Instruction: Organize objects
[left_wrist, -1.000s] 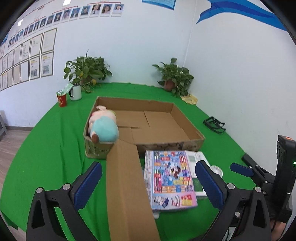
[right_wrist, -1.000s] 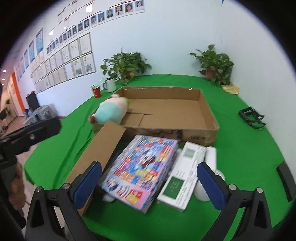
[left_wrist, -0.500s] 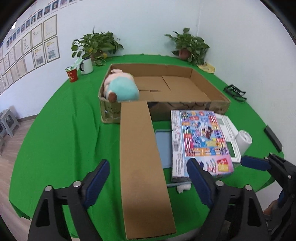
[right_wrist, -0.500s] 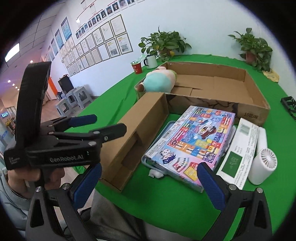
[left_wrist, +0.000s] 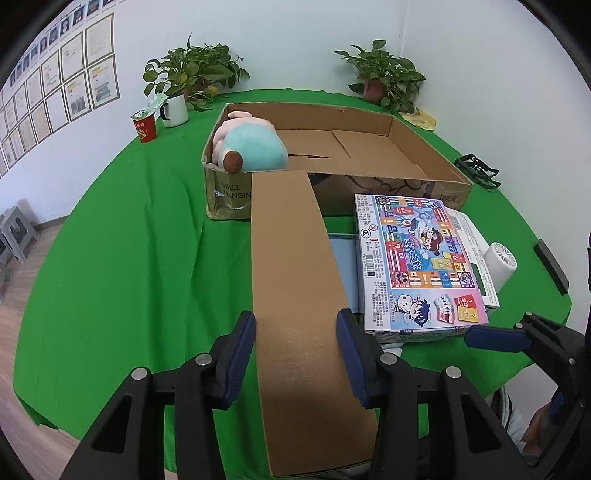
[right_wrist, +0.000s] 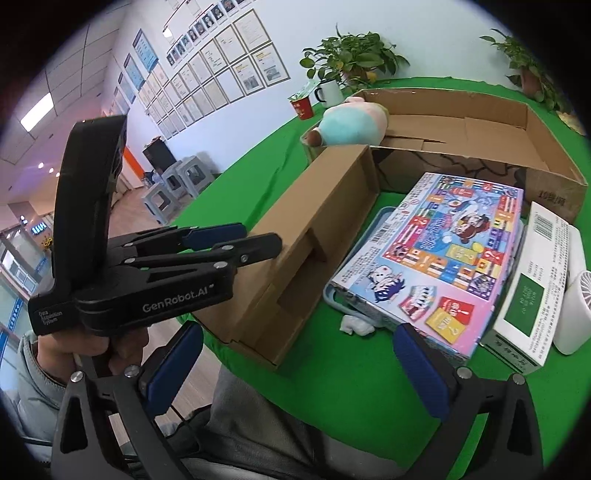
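Note:
A long narrow cardboard box lies on the green table, reaching from the near edge to a wide open cardboard box. My left gripper has closed its blue pads onto the narrow box's two sides near its near end; it also shows in the right wrist view. A teal and pink plush toy sits in the open box's left corner. A colourful game box lies beside the narrow box on a pale blue lid. My right gripper is open and empty, near the game box's near corner.
A white and green carton and a small white fan lie right of the game box. A red cup, a white mug and potted plants stand at the back. A crumpled tissue lies by the lid.
My left gripper has moved in over the narrow box's near end and narrowed from wide open onto its sides. My right gripper has swung left and pulled back, staying open.

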